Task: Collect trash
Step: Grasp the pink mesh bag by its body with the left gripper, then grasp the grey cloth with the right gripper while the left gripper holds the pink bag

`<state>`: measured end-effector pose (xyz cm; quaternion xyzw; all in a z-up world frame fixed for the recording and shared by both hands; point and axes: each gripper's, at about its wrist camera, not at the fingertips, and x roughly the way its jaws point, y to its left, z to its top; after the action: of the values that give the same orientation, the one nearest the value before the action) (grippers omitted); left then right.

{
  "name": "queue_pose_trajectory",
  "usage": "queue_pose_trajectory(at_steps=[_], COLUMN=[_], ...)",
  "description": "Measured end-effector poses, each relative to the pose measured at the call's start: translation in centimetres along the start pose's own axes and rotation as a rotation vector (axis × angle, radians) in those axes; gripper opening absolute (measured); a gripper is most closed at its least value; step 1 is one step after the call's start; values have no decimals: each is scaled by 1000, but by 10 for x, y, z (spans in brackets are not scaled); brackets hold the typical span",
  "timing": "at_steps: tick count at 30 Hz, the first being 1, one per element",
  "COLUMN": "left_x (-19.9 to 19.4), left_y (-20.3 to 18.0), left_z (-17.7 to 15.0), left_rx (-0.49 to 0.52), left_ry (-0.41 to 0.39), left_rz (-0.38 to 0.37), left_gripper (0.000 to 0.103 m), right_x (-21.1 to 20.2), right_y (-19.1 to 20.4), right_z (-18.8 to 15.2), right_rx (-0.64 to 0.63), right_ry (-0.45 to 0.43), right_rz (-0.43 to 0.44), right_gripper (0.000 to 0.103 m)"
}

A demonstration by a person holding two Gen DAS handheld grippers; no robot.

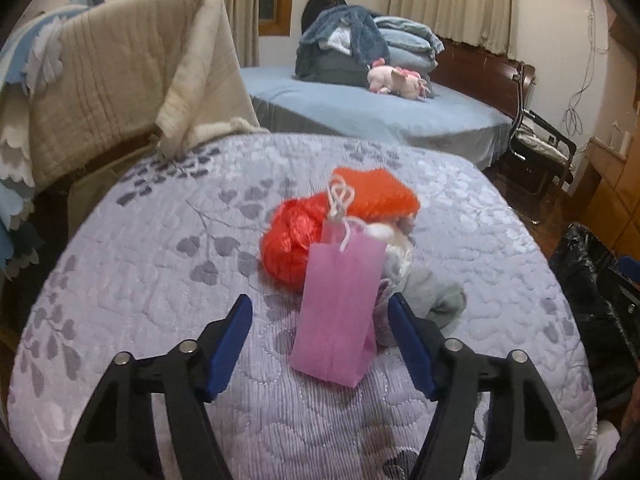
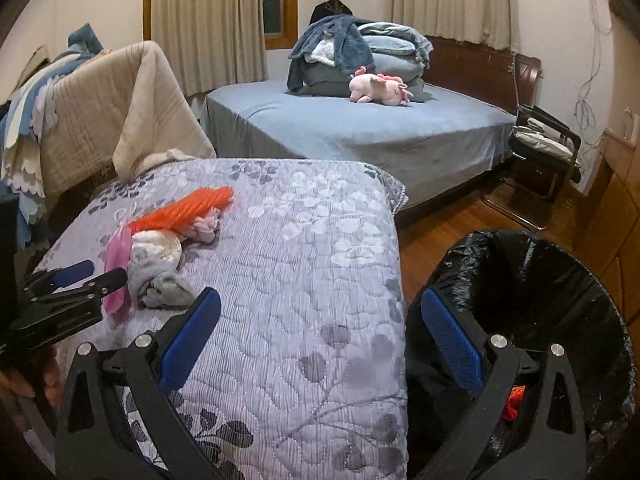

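A pile of trash lies on the lilac quilted bed (image 1: 160,280): a pink paper bag (image 1: 340,312) with white string handles, a crumpled red plastic bag (image 1: 288,244), an orange fuzzy piece (image 1: 376,192), a white wad (image 1: 394,240) and a grey cloth (image 1: 436,300). My left gripper (image 1: 318,308) stands open with the pink bag's lower half between its blue pads, neither pad clearly pressing on it. The right wrist view shows that gripper (image 2: 102,272) at the pile's near end. My right gripper (image 2: 320,296) is open and empty over the bed's edge (image 2: 396,280). Beside it stands a black-lined bin (image 2: 540,280).
Something orange (image 2: 514,404) lies inside the bin. A beige blanket (image 1: 120,80) drapes over a frame at the bed's left. Beyond are a blue bed (image 2: 360,128) with folded bedding and a pink plush toy (image 2: 380,88), a chair (image 2: 544,148) and wooden floor (image 2: 440,224).
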<state>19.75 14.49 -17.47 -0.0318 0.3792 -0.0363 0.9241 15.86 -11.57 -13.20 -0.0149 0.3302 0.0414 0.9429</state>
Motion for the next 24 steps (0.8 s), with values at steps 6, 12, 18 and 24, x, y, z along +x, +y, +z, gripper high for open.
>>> queue_pose_trajectory(at_steps=[6, 12, 18, 24], left_x=[9, -6, -24, -28], left_y=[5, 11, 23, 45], left_z=[-3, -5, -6, -12], left_rx=[-35, -52, -45, -39], left_ry=[35, 10, -15, -14], left_rz=[-58, -70, -31, 40], left_gripper=[25, 20, 20, 20], right_x=[8, 14, 21, 33], right_y=[7, 20, 42, 74], right_z=[-2, -1, 3, 5], right_rx=[-12, -25, -36, -59], right_ry=[17, 24, 19, 19], right_rz=[6, 30, 75, 137], right_gripper=[98, 98, 98, 98])
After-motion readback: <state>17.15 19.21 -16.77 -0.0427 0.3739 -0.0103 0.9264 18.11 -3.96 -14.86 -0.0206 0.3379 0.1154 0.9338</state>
